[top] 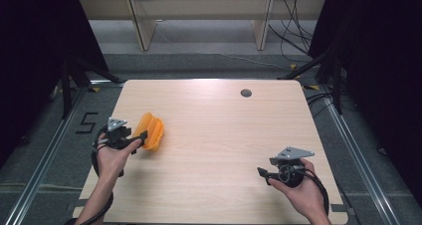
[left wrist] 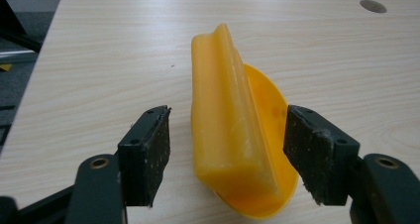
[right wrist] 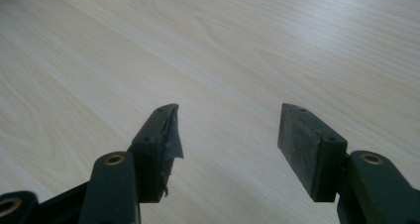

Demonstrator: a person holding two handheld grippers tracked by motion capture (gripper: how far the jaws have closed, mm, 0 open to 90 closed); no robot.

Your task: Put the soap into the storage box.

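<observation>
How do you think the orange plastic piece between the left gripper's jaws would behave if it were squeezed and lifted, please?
The orange plastic piece looks like thin moulded plastic, so probably light and fairly stiff. Its glossy surface may slip against the pads. It stands on a narrow curved edge on the table, so a push might tip or rock it. The left gripper straddles it, open.
</observation>
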